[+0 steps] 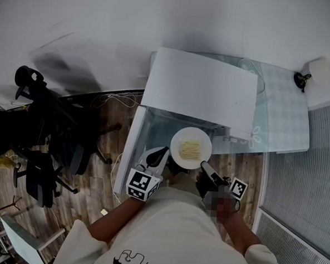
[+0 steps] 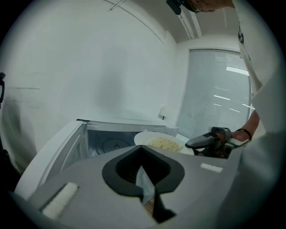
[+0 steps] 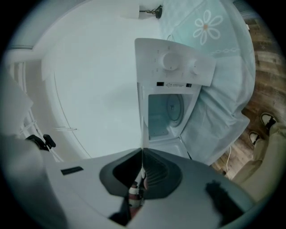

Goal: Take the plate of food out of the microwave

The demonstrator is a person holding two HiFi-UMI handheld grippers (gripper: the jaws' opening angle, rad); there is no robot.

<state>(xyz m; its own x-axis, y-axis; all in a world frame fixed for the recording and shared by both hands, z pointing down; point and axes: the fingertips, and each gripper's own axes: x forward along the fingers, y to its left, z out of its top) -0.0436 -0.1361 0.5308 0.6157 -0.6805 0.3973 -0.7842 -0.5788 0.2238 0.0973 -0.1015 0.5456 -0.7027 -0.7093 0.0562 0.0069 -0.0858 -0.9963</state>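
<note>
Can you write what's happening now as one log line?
plate: outside microwave | right gripper: shut on plate | left gripper: shut, empty | door: open

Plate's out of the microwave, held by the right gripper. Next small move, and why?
Probably lower the plate onto the table right of the microwave: the right gripper pinches only its rim, the cavity stands empty, and the left gripper is shut beside it.
</note>
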